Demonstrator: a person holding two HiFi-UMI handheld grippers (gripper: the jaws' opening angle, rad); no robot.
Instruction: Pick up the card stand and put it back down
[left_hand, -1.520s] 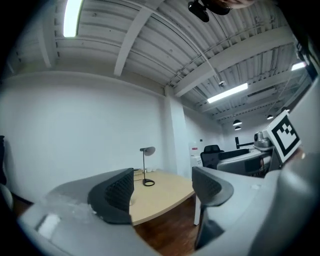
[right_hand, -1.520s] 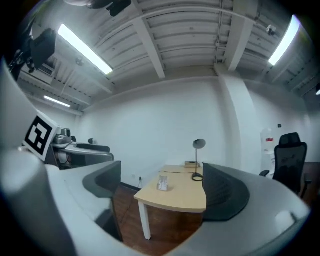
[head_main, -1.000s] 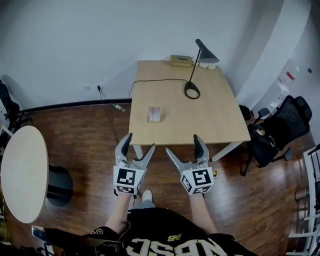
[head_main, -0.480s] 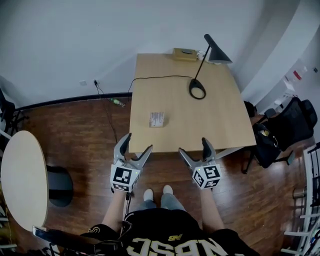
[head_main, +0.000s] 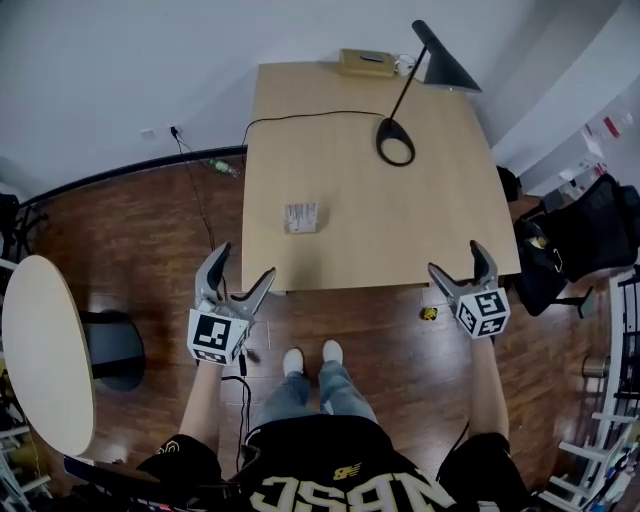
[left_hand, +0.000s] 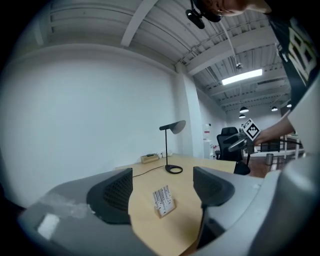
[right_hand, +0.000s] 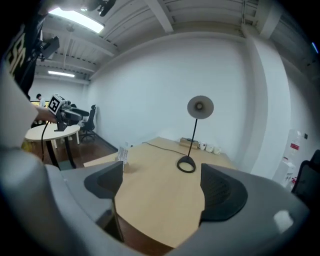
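Light-wood worktop (head_main: 370, 230) sits right in front of both hand-held grippers, which hang just off its near edge. Black desk lamp (head_main: 450, 70) stands at the far side, well beyond the right hand-held gripper (head_main: 457, 258), whose jaws are wide apart with nothing in them. Left hand-held gripper (head_main: 246, 262) is spread apart and empty too. Card stand (head_main: 301, 217) rests upright on the worktop just ahead of the left one, lined up between its jaws but not touching.

Both arms reach forward, left gripper (head_main: 238, 292) and right gripper (head_main: 463, 277) jaws apart, empty.
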